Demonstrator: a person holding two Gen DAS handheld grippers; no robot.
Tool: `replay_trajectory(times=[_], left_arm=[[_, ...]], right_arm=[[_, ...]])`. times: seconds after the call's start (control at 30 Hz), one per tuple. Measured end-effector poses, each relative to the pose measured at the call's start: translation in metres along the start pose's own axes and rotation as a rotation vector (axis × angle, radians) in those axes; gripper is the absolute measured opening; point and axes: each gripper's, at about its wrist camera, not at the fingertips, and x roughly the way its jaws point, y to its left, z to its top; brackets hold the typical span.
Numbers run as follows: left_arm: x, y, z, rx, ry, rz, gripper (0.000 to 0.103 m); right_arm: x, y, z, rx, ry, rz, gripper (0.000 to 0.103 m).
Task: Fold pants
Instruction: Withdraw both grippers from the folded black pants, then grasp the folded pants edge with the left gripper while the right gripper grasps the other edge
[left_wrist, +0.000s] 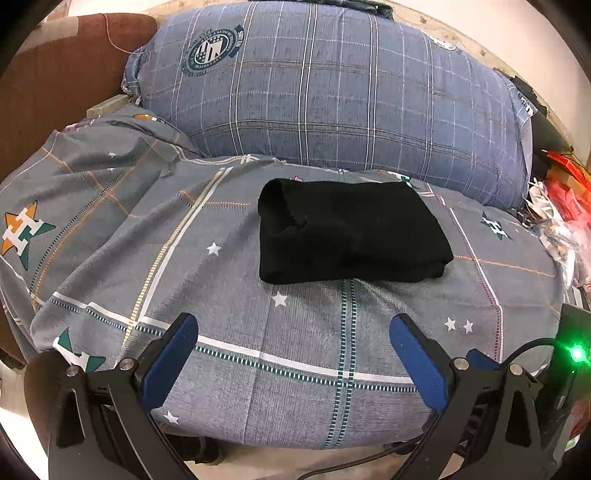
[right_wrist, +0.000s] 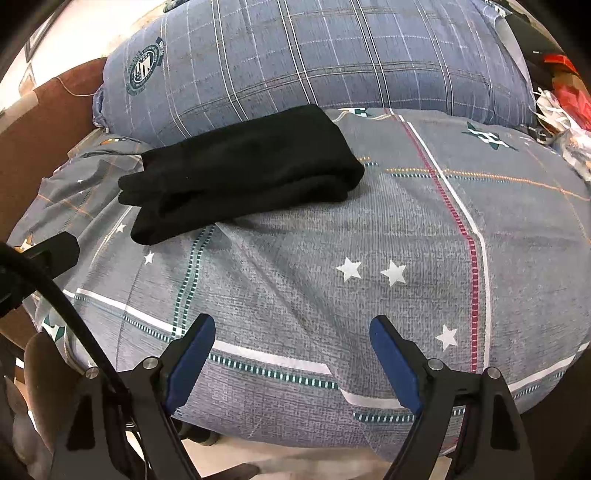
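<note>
Item: black pants (left_wrist: 347, 232), folded bundle on the bed (left_wrist: 295, 369), just before the plaid pillow (left_wrist: 332, 92). My left claw (left_wrist: 293, 363) and right claw (right_wrist: 291, 363): released, empty, short of it. Folding looks finished; next, perhaps tidy edges.

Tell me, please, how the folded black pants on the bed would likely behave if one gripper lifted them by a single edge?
The black pants look soft and stacked in loose layers, so they would probably droop and unfold. Their matte knit-like surface suggests little slipping between pads. Resting on the wrinkled bedsheet, a push would likely bunch them rather than slide them.
</note>
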Motion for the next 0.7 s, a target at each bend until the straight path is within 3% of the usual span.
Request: replay_trajectory(times=[0.1,0.2,0.33,0.4,0.5,0.63,0.7], left_arm=[[0.007,0.01,0.01,-0.009,0.008,-0.02,0.103],[0.021,0.037,0.031,-0.101,0.026,-0.057,0.103],[0.061,0.075,0.06,-0.278,0.133,-0.201,0.103],[0.082,0.083,0.068,-0.322,0.166,-0.233,0.103],[0.113,0.082,0.077,-0.315,0.205,-0.242,0.103],[0.145,0.066,0.089,-0.288,0.28,-0.368,0.103],[0.164,0.052,0.094,-0.229,0.31,-0.39,0.103]], right_arm=[[-0.008,-0.007,0.006,0.014,-0.027,0.03,0.089],[-0.026,-0.019,0.025,0.023,-0.098,0.051,0.089],[-0.028,-0.039,0.075,0.027,-0.138,0.076,0.093],[-0.016,-0.051,0.106,0.052,-0.122,0.109,0.093],[0.014,-0.061,0.145,0.056,-0.092,0.154,0.093],[0.064,-0.063,0.182,0.067,-0.009,0.217,0.093],[0.09,-0.066,0.196,0.104,0.04,0.258,0.093]])
